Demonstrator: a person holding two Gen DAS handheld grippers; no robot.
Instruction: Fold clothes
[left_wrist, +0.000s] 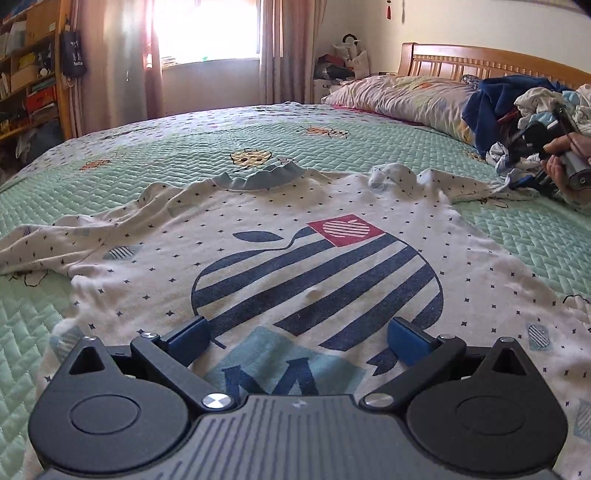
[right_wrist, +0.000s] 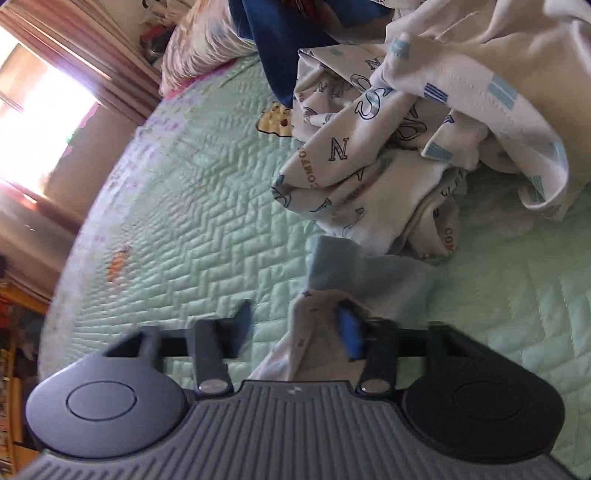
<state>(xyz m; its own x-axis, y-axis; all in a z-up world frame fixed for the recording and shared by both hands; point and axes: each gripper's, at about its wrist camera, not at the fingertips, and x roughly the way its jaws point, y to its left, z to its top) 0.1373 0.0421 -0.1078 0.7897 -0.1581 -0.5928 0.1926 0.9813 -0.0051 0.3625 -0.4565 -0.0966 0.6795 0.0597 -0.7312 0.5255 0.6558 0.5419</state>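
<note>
**A:** The white shirt with the striped apple print lies spread flat on the green quilted bedspread, directly ahead of and under the left gripper. Its blue fingers stand wide apart above the hem, pressing nothing.

**B:** And the right gripper?

**A:** Off past the shirt's far sleeve, in a person's hand. From its own camera, a sleeve end with a pale blue cuff lies between the fingers, against the right-hand one. The left-hand finger stands clear of the cloth, so it is not clamped. That view is motion-blurred, so I cannot tell more.

**B:** Beyond the fingers?

**A:** A heap of crumpled clothes, white with printed letters, just ahead of the right gripper, a dark blue garment behind it. Further out, a floral pillow and a slatted wooden headboard.

**B:** The room?

**A:** A bright window between pink curtains, overexposed, nothing readable through it. A wooden bookshelf at the left is cut off by the frame; a cluttered nightstand by the headboard is too small to sort out.
</note>
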